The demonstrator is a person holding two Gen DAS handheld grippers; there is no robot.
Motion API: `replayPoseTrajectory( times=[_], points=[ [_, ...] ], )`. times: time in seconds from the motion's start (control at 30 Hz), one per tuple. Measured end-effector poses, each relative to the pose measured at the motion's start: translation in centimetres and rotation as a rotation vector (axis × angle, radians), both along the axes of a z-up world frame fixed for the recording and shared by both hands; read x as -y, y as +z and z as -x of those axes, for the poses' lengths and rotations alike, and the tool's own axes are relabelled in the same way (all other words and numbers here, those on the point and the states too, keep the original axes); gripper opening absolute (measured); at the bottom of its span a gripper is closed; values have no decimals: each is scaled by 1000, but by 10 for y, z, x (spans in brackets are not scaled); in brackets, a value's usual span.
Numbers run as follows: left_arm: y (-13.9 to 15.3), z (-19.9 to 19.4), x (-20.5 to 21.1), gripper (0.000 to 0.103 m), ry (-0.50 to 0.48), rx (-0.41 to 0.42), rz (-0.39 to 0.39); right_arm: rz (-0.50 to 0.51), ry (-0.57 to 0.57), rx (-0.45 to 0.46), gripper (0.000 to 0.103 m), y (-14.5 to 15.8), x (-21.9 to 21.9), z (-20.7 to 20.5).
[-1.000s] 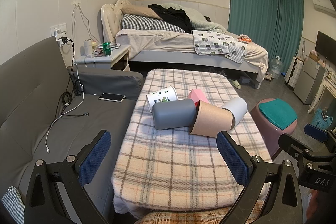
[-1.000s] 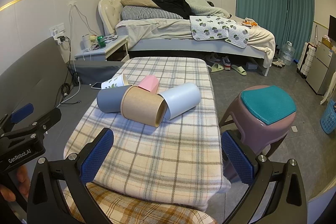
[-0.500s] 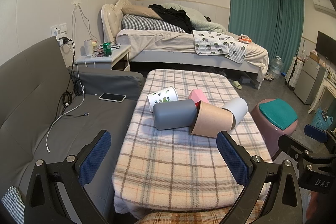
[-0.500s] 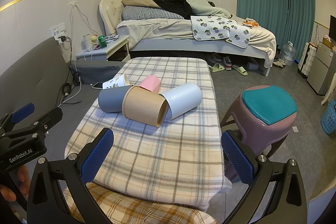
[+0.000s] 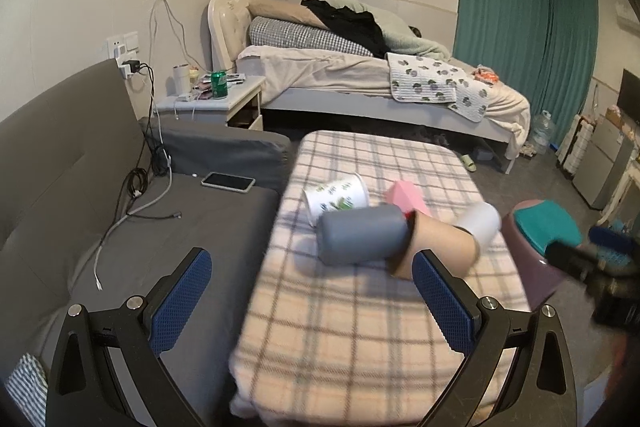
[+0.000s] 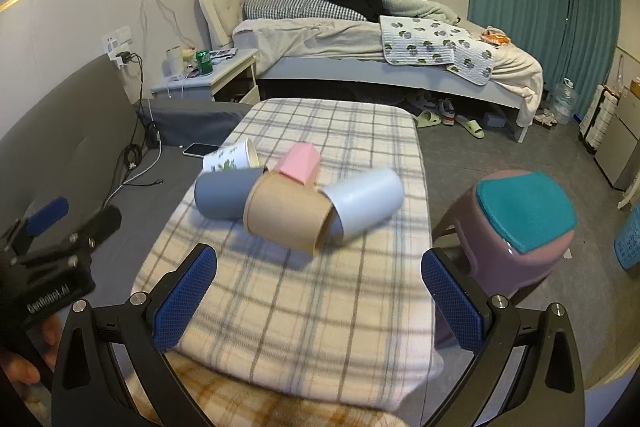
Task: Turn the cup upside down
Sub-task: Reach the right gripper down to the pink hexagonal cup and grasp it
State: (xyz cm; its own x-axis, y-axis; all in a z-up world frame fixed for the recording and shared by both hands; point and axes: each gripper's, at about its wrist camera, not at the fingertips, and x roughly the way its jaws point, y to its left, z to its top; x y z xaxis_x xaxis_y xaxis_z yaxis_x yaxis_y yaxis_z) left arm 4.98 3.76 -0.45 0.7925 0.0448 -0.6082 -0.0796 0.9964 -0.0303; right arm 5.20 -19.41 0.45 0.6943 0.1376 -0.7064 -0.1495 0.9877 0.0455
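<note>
Several cups lie on their sides in a cluster on the plaid-covered table (image 6: 304, 311): a grey cup (image 6: 224, 193) (image 5: 362, 239), a brown paper cup (image 6: 286, 215) (image 5: 440, 251), a pale blue-white cup (image 6: 366, 205) (image 5: 480, 223), a pink cup (image 6: 300, 163) (image 5: 406, 197) and a white leaf-print cup (image 6: 228, 157) (image 5: 336, 197). My left gripper (image 5: 312, 299) is open and empty, short of the cups. My right gripper (image 6: 320, 297) is open and empty, near the table's front edge.
A grey sofa (image 5: 80, 187) with a phone (image 5: 228, 182) and cables lies left of the table. A purple stool with a teal top (image 6: 520, 223) stands right of it. A bed (image 6: 380, 47) and a nightstand (image 6: 204, 79) are behind.
Both grippers have moved forward toward the cups, which now look larger and closer. The left view has shifted left, with motion blur. Both stay open.
</note>
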Motion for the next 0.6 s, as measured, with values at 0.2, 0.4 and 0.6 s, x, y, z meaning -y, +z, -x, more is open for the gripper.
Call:
replayPoseTrajectory(
  times=[0.2, 0.4, 0.6],
  points=[
    [-13, -56, -24, 103, 49, -44, 0, 19, 24, -76, 103, 3, -16, -85],
    [-31, -113, -43, 103, 88, -87, -9, 39, 73, -226, 101, -37, -46, -179],
    [-53, -152, -52, 103, 94, -125, -14, 17, 77, -393, 93, -94, -58, -245]
  ],
)
